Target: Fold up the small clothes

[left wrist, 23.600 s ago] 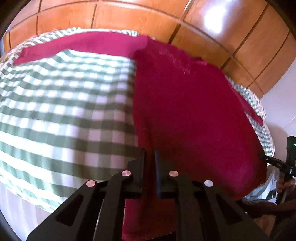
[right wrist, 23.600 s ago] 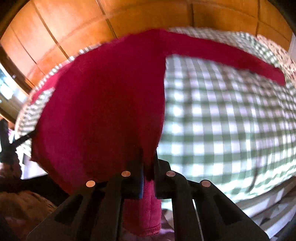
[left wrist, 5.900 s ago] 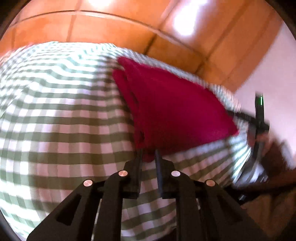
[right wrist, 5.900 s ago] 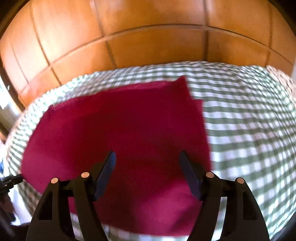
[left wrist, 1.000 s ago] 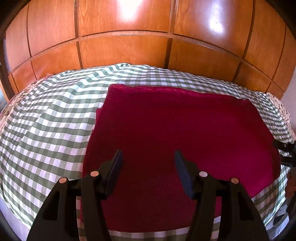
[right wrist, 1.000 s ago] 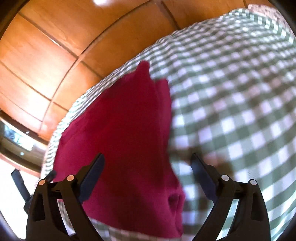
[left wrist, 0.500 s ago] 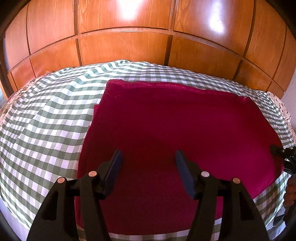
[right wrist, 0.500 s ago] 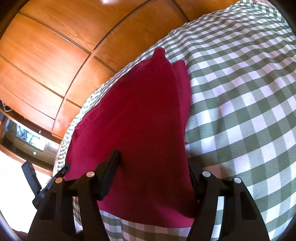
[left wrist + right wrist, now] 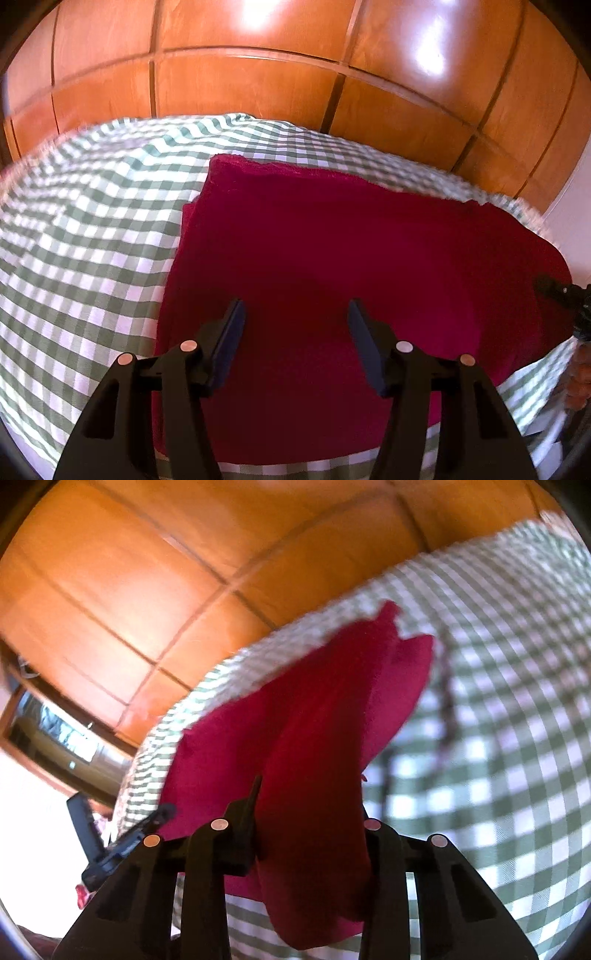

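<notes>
A dark red folded garment (image 9: 351, 258) lies on the green-and-white checked bed cover (image 9: 92, 229). My left gripper (image 9: 295, 332) is open and empty, its fingers hovering over the garment's near half. In the right wrist view the garment (image 9: 314, 738) bulges up between the fingers of my right gripper (image 9: 310, 812). The jaws stand a moderate width apart with a thick fold of the cloth filling the gap, its near edge lifted off the cover. The right fingertips are hidden by the cloth.
Orange wood panelling (image 9: 258, 74) rises behind the bed. The right gripper's black tip (image 9: 554, 288) shows at the garment's right edge in the left wrist view. The left gripper's black body (image 9: 122, 842) shows at lower left in the right wrist view. The checked cover (image 9: 498, 720) stretches right.
My right gripper has narrowed around the garment's edge and raised it, so the cloth now bunches between the fingers. My left gripper stays open over the garment, shifted slightly.
</notes>
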Demonstrator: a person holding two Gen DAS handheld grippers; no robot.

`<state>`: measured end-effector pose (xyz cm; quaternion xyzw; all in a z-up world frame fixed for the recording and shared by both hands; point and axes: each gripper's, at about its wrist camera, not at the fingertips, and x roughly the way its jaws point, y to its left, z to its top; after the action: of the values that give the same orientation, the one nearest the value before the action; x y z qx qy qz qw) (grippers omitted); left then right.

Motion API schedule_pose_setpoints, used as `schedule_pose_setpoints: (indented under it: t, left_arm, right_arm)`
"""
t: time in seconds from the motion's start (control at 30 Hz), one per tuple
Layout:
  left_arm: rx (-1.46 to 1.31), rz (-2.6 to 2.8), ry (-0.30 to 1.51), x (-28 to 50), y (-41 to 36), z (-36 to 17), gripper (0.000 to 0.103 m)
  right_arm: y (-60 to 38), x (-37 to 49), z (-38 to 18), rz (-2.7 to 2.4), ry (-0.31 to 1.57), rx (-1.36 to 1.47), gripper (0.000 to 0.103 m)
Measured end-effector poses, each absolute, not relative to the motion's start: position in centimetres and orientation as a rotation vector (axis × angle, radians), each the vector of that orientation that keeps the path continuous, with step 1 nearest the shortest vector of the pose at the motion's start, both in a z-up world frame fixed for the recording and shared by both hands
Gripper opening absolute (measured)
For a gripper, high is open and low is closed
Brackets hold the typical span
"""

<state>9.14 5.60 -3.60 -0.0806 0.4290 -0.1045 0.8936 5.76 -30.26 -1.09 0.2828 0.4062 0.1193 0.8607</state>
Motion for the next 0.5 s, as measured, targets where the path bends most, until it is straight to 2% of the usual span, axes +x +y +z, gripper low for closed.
schedule_pose_setpoints:
  t: [0.27,0.5]
  left_arm:
    - [-0.475,-0.294,0.864,9.0,14.2,-2.4,0.056]
    - [-0.556,-0.308,0.838,8.1,18.4,-1.9,0.057]
  right_arm:
    - [-20.4,9.1,5.0,0.427,0.804,0.421,0.031]
    - [-9.2,13.0,2.5,0.556,0.914,0.269,0.03]
